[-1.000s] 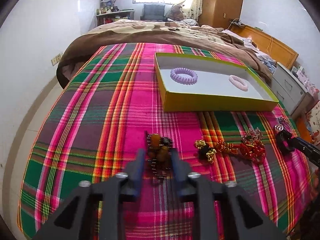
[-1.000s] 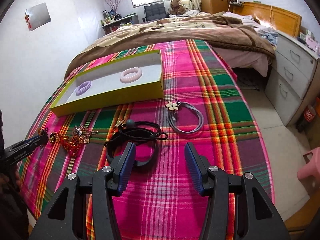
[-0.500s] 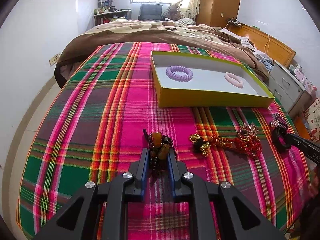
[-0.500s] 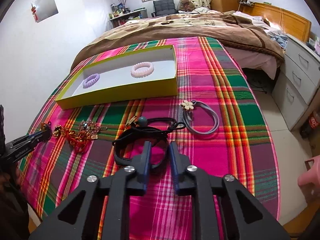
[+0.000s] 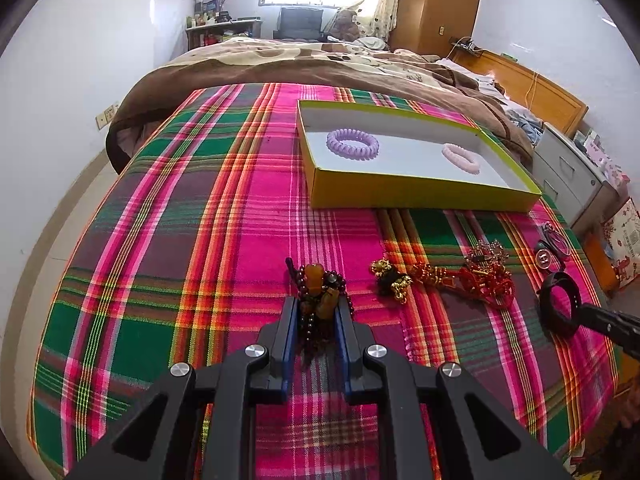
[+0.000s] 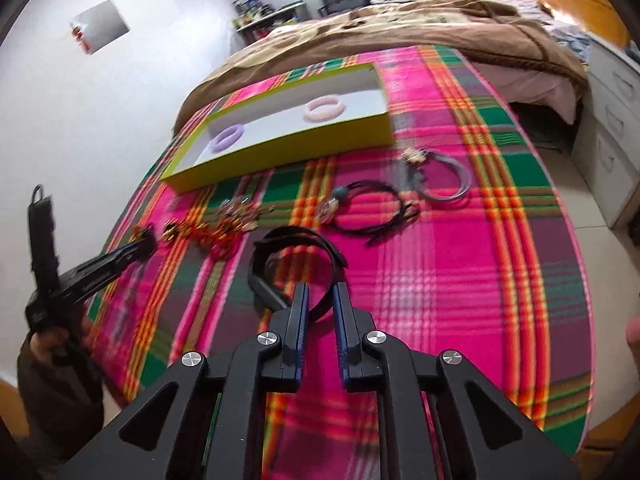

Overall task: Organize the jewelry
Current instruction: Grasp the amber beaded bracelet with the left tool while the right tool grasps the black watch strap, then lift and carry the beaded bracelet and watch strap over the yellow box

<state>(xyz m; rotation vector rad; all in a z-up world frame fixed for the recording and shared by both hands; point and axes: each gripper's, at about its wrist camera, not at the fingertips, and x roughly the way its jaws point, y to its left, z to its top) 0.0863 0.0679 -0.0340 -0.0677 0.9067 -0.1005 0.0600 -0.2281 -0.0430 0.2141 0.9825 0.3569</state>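
My left gripper [image 5: 316,308] is shut on a dark bead bracelet with amber stones [image 5: 320,292], low over the plaid bedspread. My right gripper [image 6: 320,296] is shut on a black band [image 6: 296,248] and holds it lifted above the cloth; it also shows in the left wrist view [image 5: 560,304]. The yellow box [image 5: 420,194] holds a purple coil ring [image 5: 352,144] and a pink ring [image 5: 460,158]. A red and gold trinket cluster [image 5: 452,280] lies to the right of my left gripper.
A black cord necklace [image 6: 372,212] and a grey hair tie with a flower [image 6: 444,172] lie on the cloth in front of the box [image 6: 280,152]. A brown blanket [image 5: 320,64] covers the far bed. White drawers [image 6: 612,120] stand at the right.
Both grippers have gone from open to shut, the left on the bead bracelet, the right on the black band. The right gripper has lifted the band off the cloth and the view has swung.
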